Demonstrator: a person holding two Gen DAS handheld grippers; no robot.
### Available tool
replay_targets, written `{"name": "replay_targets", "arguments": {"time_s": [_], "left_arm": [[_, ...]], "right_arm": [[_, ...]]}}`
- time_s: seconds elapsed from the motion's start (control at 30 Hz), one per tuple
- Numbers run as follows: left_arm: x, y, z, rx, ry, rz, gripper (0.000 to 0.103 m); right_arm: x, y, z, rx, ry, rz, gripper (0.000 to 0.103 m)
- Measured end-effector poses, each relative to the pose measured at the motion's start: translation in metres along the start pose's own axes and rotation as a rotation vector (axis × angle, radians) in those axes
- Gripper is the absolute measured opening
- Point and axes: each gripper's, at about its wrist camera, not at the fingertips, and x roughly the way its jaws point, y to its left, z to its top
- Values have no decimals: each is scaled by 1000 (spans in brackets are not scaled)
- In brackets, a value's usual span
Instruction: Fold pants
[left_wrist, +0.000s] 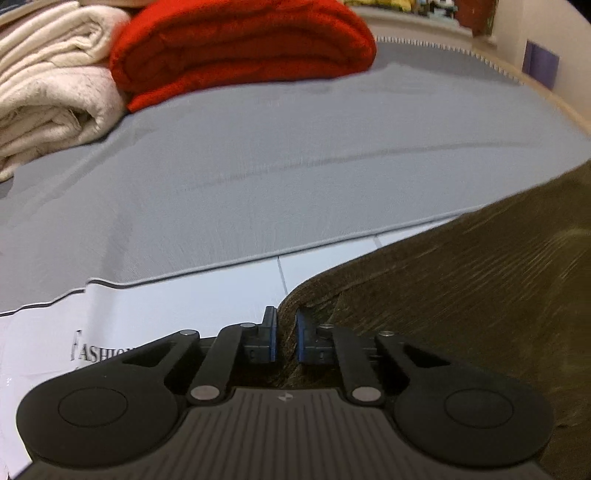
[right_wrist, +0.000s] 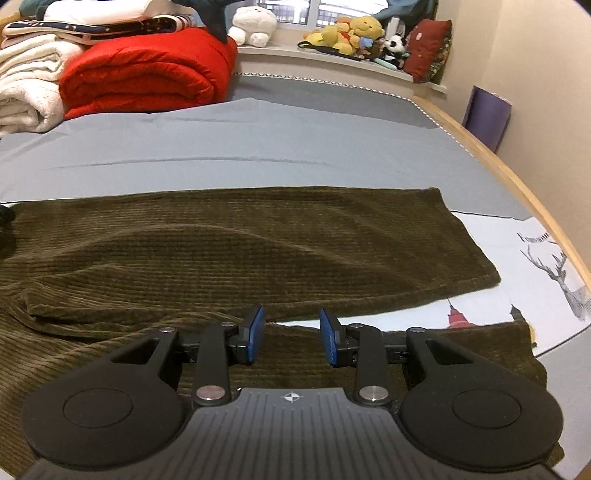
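Olive corduroy pants (right_wrist: 236, 251) span your bed's near edge; your left gripper (left_wrist: 285, 332) pinches their edge, right gripper (right_wrist: 291, 334) half-open, empty.

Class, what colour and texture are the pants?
Dark olive-brown, ribbed corduroy pants; clearest in the right wrist view.

Left gripper (left_wrist: 286, 334) angled downward, blue pads pinched on a fold of cloth, right gripper (right_wrist: 291, 338) angled downward, jaws partly apart, nothing between them
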Motion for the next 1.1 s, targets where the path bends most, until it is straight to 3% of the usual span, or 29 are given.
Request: {"name": "replay_targets", "arguments": {"time_s": [0.27, 0.4, 0.5, 0.6, 0.67, 0.7, 0.73, 0.77, 0.9, 1.1], "left_arm": [[-95, -34, -22, 48, -26, -90, 8], [-163, -61, -78, 103, -75, -157, 8], [-193, -68, -130, 35, -72, -228, 7], [-188, -68, -169, -36, 19, -256, 8], [-183, -59, -176, -86, 65, -269, 16], [-178, -49, -177, -139, 92, -296, 23], [-174, -37, -180, -210, 122, -343, 45], [-170, -24, -185, -290, 148, -387, 58], [-151, 4, -192, -455, 239, -418, 62], [-123, 15, -196, -580, 343, -344, 63]], "right_arm": [[-8, -7, -4, 71, -7, -1, 34], [-17, -8, -10, 88, -16, -2, 34], [-27, -12, -15, 109, -26, 8, 34], [-34, -17, -20, 112, -29, 2, 34], [-36, -21, -23, 117, -24, -9, 34], [-37, -24, -24, 126, -20, -13, 34], [-36, -27, -25, 140, -14, -15, 34], [-36, -29, -26, 155, -9, -16, 34], [-34, -34, -28, 198, 3, -23, 34], [-34, -34, -28, 228, 5, -14, 34]]}}
